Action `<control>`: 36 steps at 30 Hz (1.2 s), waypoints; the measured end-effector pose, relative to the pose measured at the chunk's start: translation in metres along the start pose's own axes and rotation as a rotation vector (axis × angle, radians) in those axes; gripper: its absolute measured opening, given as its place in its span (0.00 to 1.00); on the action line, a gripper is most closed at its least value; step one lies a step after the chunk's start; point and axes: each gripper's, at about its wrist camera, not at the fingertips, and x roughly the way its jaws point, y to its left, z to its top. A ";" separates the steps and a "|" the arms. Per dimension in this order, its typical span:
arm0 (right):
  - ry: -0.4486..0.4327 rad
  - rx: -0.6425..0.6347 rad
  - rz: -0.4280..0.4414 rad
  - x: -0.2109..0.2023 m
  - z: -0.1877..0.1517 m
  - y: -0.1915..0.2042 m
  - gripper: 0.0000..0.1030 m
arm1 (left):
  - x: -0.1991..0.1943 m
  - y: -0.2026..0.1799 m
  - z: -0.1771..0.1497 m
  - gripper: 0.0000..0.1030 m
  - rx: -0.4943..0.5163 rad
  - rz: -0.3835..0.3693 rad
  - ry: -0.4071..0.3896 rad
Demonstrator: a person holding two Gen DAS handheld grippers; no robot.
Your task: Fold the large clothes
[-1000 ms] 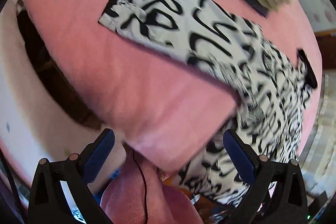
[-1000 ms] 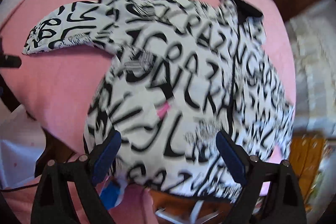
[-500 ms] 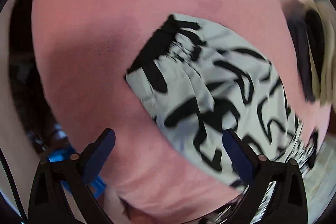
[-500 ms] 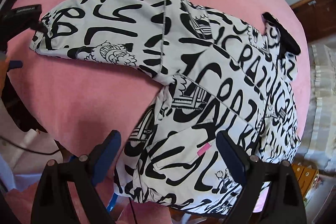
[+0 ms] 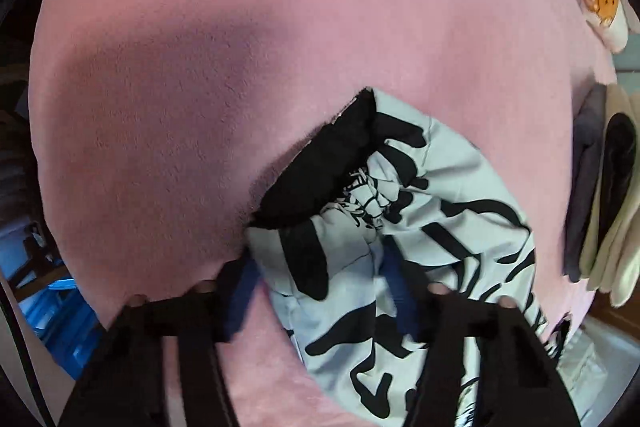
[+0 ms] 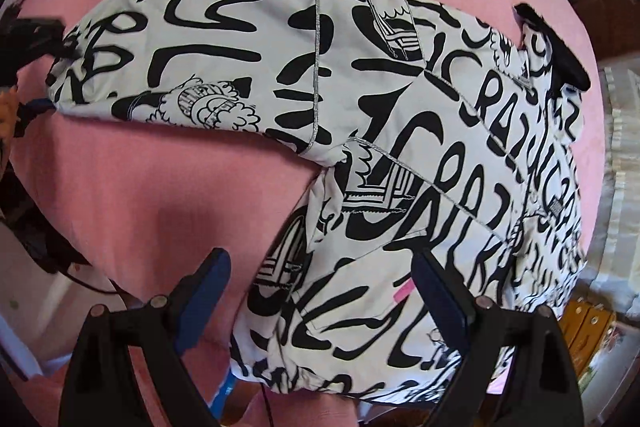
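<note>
Pink-covered table (image 6: 140, 211): printed jacket (image 6: 400, 155), folded clothes (image 5: 600, 203).

Black-lettered white jacket (image 6: 360, 131) — pink cover (image 6: 168, 211)

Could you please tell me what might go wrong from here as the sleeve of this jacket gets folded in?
1. The left claw, whose jaws have just been closing, straddles only the sleeve end by the cuff; a thin pinch could slip.
2. The jacket hem overhangs the pink cover's edge under the open right claw; tugging might drag it off.
</note>
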 end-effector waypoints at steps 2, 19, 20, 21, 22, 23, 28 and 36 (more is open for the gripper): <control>0.000 0.020 0.005 0.003 0.002 -0.002 0.89 | -0.003 -0.002 -0.003 0.30 0.012 -0.047 0.005; 0.000 0.421 0.257 0.024 -0.040 -0.064 0.89 | -0.101 -0.080 -0.067 0.13 0.250 -0.397 -0.071; -0.021 0.441 0.297 0.024 -0.045 -0.070 0.89 | -0.106 -0.086 -0.074 0.13 0.267 -0.414 -0.071; -0.048 0.464 0.333 0.022 -0.051 -0.077 0.89 | -0.110 -0.093 -0.081 0.13 0.284 -0.431 -0.073; -0.065 0.477 0.351 0.022 -0.054 -0.083 0.89 | -0.114 -0.101 -0.091 0.13 0.306 -0.448 -0.076; -0.084 0.490 0.371 0.021 -0.058 -0.089 0.89 | -0.118 -0.112 -0.102 0.13 0.340 -0.463 -0.083; -0.155 0.538 0.474 0.022 -0.078 -0.132 0.89 | -0.120 -0.159 -0.171 0.13 0.454 -0.532 -0.089; -0.216 0.547 0.518 0.031 -0.106 -0.214 0.89 | -0.101 -0.218 -0.300 0.13 0.495 -0.668 -0.001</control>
